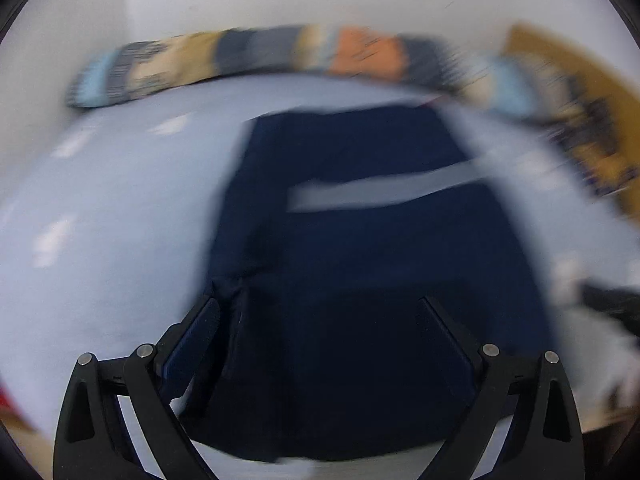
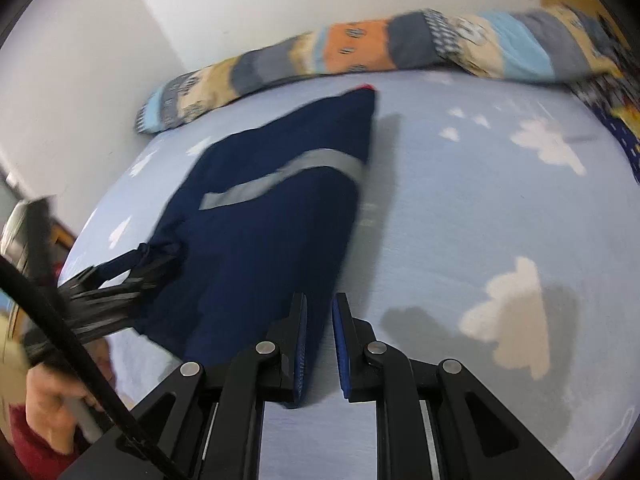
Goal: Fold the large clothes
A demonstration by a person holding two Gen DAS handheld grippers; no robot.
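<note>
A dark navy garment (image 1: 360,248) with a grey reflective stripe (image 1: 384,190) lies on a light blue bed sheet (image 1: 120,220). The left wrist view is blurred by motion. My left gripper (image 1: 320,312) has its jaws wide apart over the garment's near edge, with cloth lying between them. In the right wrist view the garment (image 2: 272,208) lies stretched toward the far pillow. My right gripper (image 2: 320,312) has its jaws nearly closed, and the garment's near corner appears to be between the pads. The left gripper (image 2: 120,284) shows blurred at the garment's left corner.
A long patchwork bolster (image 2: 360,48) lies along the white wall at the bed's far edge. The sheet (image 2: 500,200) has white cloud prints. A dark patterned blanket (image 2: 616,120) lies at the far right. A hand in a red sleeve (image 2: 52,408) is at the lower left.
</note>
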